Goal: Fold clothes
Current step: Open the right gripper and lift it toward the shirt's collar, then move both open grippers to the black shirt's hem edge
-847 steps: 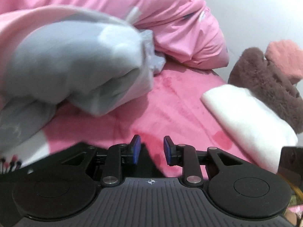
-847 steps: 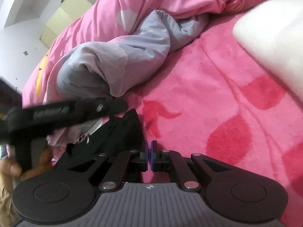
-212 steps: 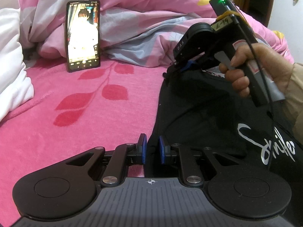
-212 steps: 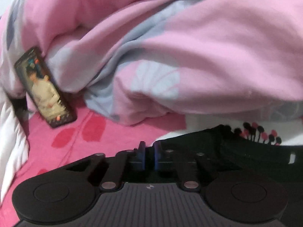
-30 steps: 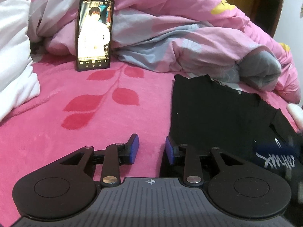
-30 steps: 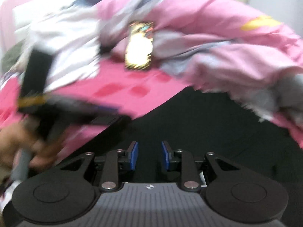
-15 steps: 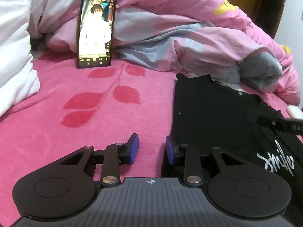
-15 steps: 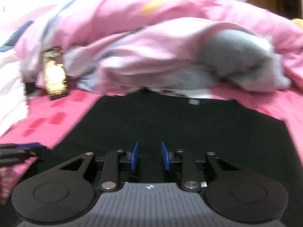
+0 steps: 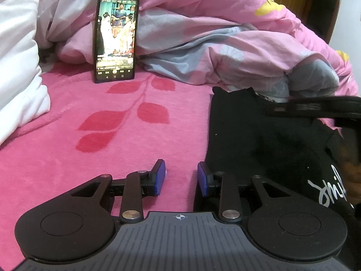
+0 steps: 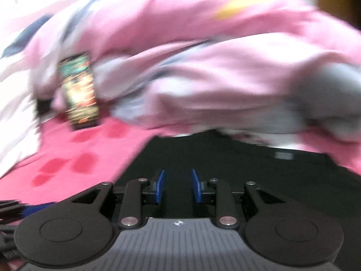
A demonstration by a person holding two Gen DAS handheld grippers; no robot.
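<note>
Black T-shirt lies flat on the pink blanket, ahead and right of the left gripper. Left jaws spread, empty; right pad sits at the shirt's near left edge, left pad over bare blanket. Right gripper hangs over the shirt, jaws apart, nothing between. Phone propped well ahead against the crumpled duvet.

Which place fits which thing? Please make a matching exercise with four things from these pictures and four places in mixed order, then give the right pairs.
Things:
1. phone
2. black T-shirt
3. white pillow
4. left gripper

Places:
A. far left on the bed
B. propped upright against the quilt
C. open, over the shirt's left edge
D. flat on the pink blanket, right side

Pairs: 1-B, 2-D, 3-A, 4-C
</note>
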